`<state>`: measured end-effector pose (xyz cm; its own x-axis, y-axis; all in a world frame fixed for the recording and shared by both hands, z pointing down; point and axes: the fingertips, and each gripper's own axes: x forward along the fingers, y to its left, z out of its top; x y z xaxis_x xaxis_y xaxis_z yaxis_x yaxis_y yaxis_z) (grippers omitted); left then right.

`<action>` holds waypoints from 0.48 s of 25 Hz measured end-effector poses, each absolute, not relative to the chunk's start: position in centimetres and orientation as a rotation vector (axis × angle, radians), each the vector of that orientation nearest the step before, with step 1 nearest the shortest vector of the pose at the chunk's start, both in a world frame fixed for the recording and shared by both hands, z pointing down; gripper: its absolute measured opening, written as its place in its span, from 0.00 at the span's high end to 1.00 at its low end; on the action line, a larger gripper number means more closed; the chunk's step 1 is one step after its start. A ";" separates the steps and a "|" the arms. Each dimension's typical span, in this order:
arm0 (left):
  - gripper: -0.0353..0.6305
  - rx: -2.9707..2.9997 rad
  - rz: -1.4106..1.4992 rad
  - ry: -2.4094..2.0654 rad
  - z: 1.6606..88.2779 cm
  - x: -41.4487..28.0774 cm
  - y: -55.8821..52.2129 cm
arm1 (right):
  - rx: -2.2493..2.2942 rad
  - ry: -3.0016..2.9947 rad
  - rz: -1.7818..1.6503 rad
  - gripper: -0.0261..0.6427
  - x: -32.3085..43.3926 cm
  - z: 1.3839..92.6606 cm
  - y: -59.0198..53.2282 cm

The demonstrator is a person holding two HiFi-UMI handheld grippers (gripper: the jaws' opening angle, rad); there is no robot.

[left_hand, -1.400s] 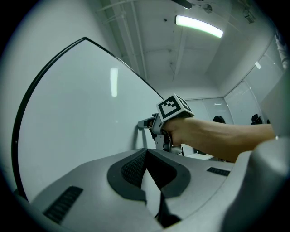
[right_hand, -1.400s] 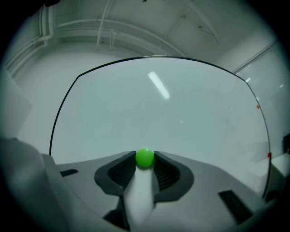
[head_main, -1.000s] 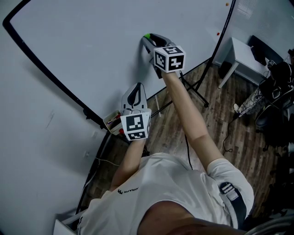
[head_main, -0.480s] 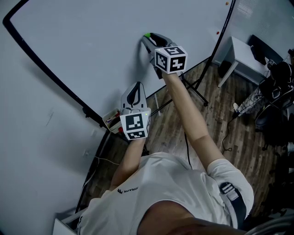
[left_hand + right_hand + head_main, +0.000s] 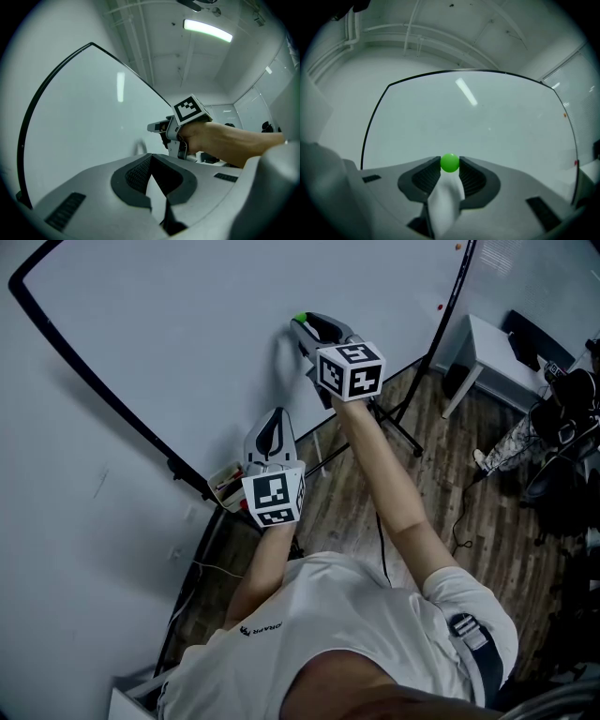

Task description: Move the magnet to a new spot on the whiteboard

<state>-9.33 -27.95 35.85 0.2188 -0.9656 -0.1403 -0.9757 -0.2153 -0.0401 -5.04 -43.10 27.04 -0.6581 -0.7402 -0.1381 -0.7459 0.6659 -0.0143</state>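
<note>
**While our right tool (image 5: 304,322) pinches the green magnet (image 5: 450,162), the left tool (image 5: 150,156) hangs closed**

Since the magnet is a small green ball, it shows plainly between the two dark pads at the right tool's tips, and both pads press on its sides. We hold it at the face of the whiteboard (image 5: 178,324), well inside the board's black frame. Whether it touches the surface we cannot tell.

Our right arm reaches out level toward the board. Lower and to the left, our left tool also points at the board, its jaws pressed together with nothing between them. Just beside it, at the board's bottom corner, sits a tray (image 5: 228,486) with a few markers. Below the board, black stand legs (image 5: 398,427) spread over the wooden floor (image 5: 450,512).
</note>
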 end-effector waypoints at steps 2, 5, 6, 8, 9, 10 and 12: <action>0.94 -2.357 0.133 1.885 35.7 -9.3 -27.7 | -1.229 2.740 0.070 0.77 -4.8 26.9 -42.5; 0.94 -2.360 0.134 1.878 35.5 -9.0 -27.3 | -1.228 2.731 0.073 0.77 -4.2 26.6 -41.4; 0.94 -2.361 0.134 1.876 35.5 -8.9 -27.2 | -1.230 2.727 0.073 0.77 -4.0 26.6 -41.1; 0.94 -2.364 0.133 1.873 35.5 -8.9 -27.1 | -1.233 2.720 0.076 0.77 -3.7 26.6 -40.4; 0.94 -2.365 0.134 1.871 35.5 -8.9 -27.0 | -1.234 2.718 0.081 0.77 -3.6 26.6 -40.2; 0.94 -2.367 0.134 1.870 35.5 -8.9 -27.0 | -1.237 2.716 0.086 0.77 -3.5 26.6 -39.9; 0.94 -2.370 0.135 1.870 35.6 -8.9 -26.9 | -1.242 2.716 0.091 0.77 -3.4 26.8 -39.5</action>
<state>-8.89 -26.91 35.60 0.2328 -0.9619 -0.1435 -0.9725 -0.2298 -0.0379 -3.42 -39.49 26.80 -0.6447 -0.7465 -0.1646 -0.7559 0.6546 -0.0085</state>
